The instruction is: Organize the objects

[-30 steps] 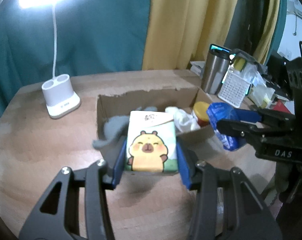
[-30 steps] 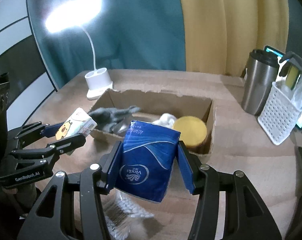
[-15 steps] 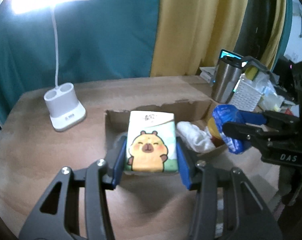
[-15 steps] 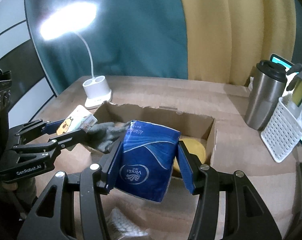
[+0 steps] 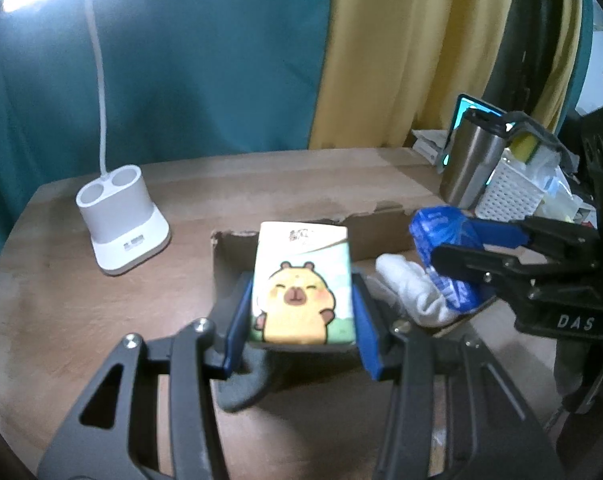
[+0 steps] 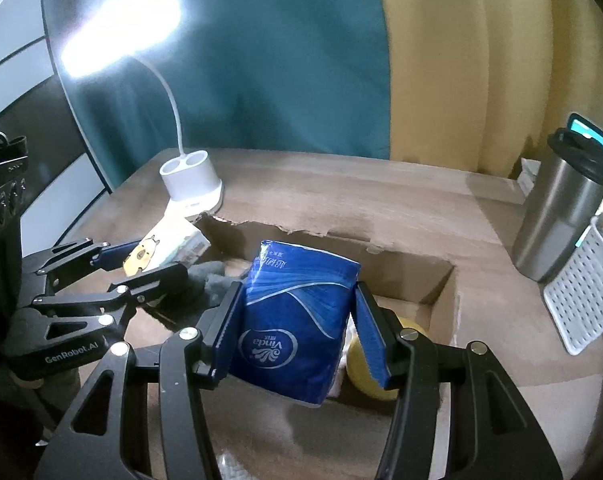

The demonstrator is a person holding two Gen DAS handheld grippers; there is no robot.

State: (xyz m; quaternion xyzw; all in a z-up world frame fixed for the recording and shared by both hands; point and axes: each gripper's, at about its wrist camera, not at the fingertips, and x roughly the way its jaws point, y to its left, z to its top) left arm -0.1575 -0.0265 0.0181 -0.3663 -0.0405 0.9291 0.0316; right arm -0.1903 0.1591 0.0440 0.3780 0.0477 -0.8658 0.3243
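The left hand-held gripper [image 5: 303, 312] clamps a cartoon tissue pack [image 5: 301, 280] above the left end of the cardboard box [image 6: 441, 304]. The right hand-held gripper [image 6: 297, 332] grips a blue tissue pack [image 6: 297, 320] over the box's middle. A desk lamp [image 5: 121, 224] stands near the tabletop's [image 5: 61, 300] back left corner.

Yellow lid [image 6: 365, 364] mostly behind blue pack [image 6: 297, 320]

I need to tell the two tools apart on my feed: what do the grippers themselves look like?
Both are black, angular linkage frames with silver screws and blue pads on the fingers. The left gripper carries white "GenRobot.AI" lettering and a black cable looped at its body. The right gripper shows white letters "DAS". No sleeves or hands are visible.
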